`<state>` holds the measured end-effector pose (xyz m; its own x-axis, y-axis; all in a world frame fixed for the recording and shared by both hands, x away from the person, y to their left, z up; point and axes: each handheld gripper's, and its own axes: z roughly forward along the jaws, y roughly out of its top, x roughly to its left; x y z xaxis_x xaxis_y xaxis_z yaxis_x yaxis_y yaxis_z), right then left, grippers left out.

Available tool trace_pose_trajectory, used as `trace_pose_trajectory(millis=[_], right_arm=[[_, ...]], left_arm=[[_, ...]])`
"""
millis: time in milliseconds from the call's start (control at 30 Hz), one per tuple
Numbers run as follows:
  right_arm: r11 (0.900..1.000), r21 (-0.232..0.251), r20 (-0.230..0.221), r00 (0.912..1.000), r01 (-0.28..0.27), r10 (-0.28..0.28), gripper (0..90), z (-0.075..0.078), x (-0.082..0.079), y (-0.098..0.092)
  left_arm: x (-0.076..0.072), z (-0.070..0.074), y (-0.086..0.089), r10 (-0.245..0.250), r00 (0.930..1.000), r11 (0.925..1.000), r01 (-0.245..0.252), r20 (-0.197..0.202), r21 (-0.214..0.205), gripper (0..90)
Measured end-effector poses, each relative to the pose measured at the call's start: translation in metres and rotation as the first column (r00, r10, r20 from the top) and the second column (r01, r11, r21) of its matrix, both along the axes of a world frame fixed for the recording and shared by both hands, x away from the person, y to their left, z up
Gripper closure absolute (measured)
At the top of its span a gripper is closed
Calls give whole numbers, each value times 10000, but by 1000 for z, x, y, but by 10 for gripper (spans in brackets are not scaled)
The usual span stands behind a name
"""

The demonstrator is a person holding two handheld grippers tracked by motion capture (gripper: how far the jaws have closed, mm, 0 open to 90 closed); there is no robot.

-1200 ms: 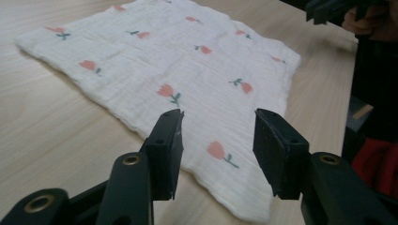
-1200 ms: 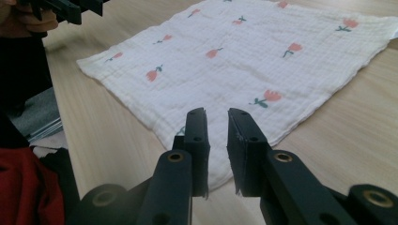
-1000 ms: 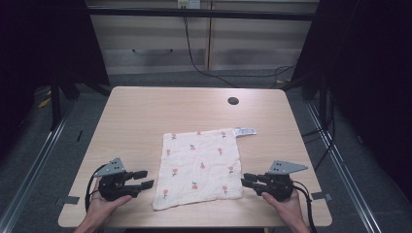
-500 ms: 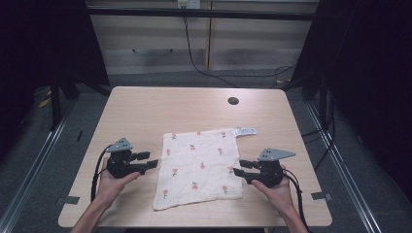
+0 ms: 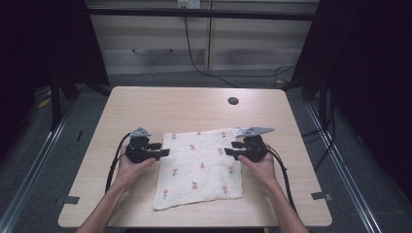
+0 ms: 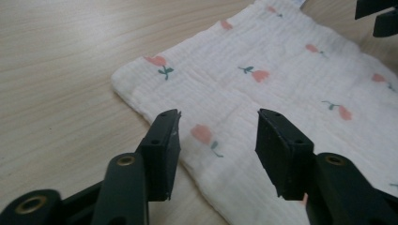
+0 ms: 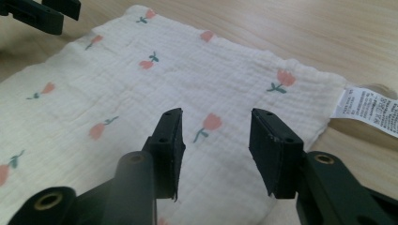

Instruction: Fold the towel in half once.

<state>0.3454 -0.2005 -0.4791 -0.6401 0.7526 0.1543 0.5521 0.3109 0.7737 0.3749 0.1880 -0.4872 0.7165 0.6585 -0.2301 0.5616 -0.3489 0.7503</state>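
Observation:
A white cloth (image 5: pixel 199 167) printed with small pink flowers lies flat on the wooden table (image 5: pixel 194 104). My left gripper (image 5: pixel 164 150) is at the cloth's left edge near its far corner and points right. In the left gripper view the cloth (image 6: pixel 281 79) lies under the left gripper (image 6: pixel 218 138); its jaws stand apart, have just been closing, and hold nothing. My right gripper (image 5: pixel 229 150) is at the right edge and points left. Its jaws (image 7: pixel 216 138) have just been opening and hover over the cloth (image 7: pixel 141 93) near a white care label (image 7: pixel 371 105).
A dark round hole (image 5: pixel 233 101) sits in the table's far right part. Bare wood runs beyond the cloth and along both sides. Cables trail from both grippers toward the table's near edge. Dark frames and floor surround the table.
Both hands have moved away from the person along the cloth's sides, from its near corners toward its far corners. The right jaws stand wider than a second ago. The cloth has not shifted.

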Motion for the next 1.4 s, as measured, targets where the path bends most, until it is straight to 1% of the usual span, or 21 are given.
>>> trace_pose_trajectory(millis=[100,167,200,267,333,400,433,500,567,667,733,800,867,900,967,1033,1133,1267,1300,1367,1400], right_arm=[[9998,-179,-316,9995,-35,30,577,-11,7,4],[9978,-631,-538,9984,-181,147,586,-18,8,7],[9962,-833,-567,9982,-238,191,585,-21,7,8],[9956,-897,-713,9973,-254,191,581,-24,5,9],[9950,-960,-649,9977,-275,213,581,-24,5,9],[9953,-943,-667,9976,-234,172,574,-24,3,9],[9964,-825,-706,9974,-191,133,566,-25,2,9],[9987,-517,-890,9960,-47,0,567,-25,-2,8],[9963,-854,-810,9967,-137,67,568,-24,-9,9],[9946,-1017,-791,9968,-223,142,571,-23,-18,9],[9922,-1188,-704,9971,-381,299,604,-22,-24,9],[9922,-1155,-709,9967,-465,385,659,-22,-30,7],[9936,-1009,-668,9968,-501,435,690,-23,-35,5],[9937,-977,-642,9967,-550,488,708,-24,-36,5],[9925,-1014,-629,9960,-689,627,784,-23,-37,5],[9915,-995,-640,9949,-836,774,874,-24,-39,7],[9897,-998,-608,9934,-1029,972,889,-24,-42,9],[9873,-943,-699,9901,-1281,1218,890,-24,-45,8],[9876,-868,-685,9898,-1305,1248,886,-24,-46,8],[9866,-834,-808,9878,-1399,1333,866,-23,-48,7],[9851,-865,-796,9867,-1486,1418,834,-23,-48,7]], left_arm=[[0,-7,-3,-50,9998,9996,55,-173,295,521],[1,-11,-4,-120,9996,9986,132,-242,518,521],[1,-12,-4,-85,9996,9988,98,-278,477,521],[1,-13,-4,-86,9997,9985,98,-230,533,523],[0,-15,-6,-111,9997,9977,125,-215,664,523],[-2,-17,-6,-296,9995,9965,300,-58,783,534],[-3,-18,-6,-235,9997,9980,239,-59,587,536],[-3,-18,-5,-262,9997,9977,263,-25,632,536],[-7,-18,-7,-422,9988,9946,396,253,962,537],[-14,-17,-8,-578,9980,9933,549,259,1018,544],[-20,-16,-8,-768,9965,9899,725,315,1219,632],[-26,-16,-7,-881,9955,9886,829,358,1256,700],[-30,-16,-6,-1070,9939,9884,1035,259,1111,751],[-33,-16,-6,-1153,9927,9859,1100,359,1265,760],[-36,-15,-6,-1324,9907,9821,1271,297,1392,810],[-37,-15,-6,-1318,9909,9829,1270,274,1335,832],[-40,-15,-4,-1246,9920,9847,1209,218,1255,850],[-48,-13,1,-1308,9913,9811,1278,116,1453,855],[-50,-13,2,-1239,9923,9832,1217,80,1359,855],[-53,-12,4,-1319,9912,9800,1295,63,1510,854],[-53,-13,5,-1317,9913,9814,1293,74,1417,852]])
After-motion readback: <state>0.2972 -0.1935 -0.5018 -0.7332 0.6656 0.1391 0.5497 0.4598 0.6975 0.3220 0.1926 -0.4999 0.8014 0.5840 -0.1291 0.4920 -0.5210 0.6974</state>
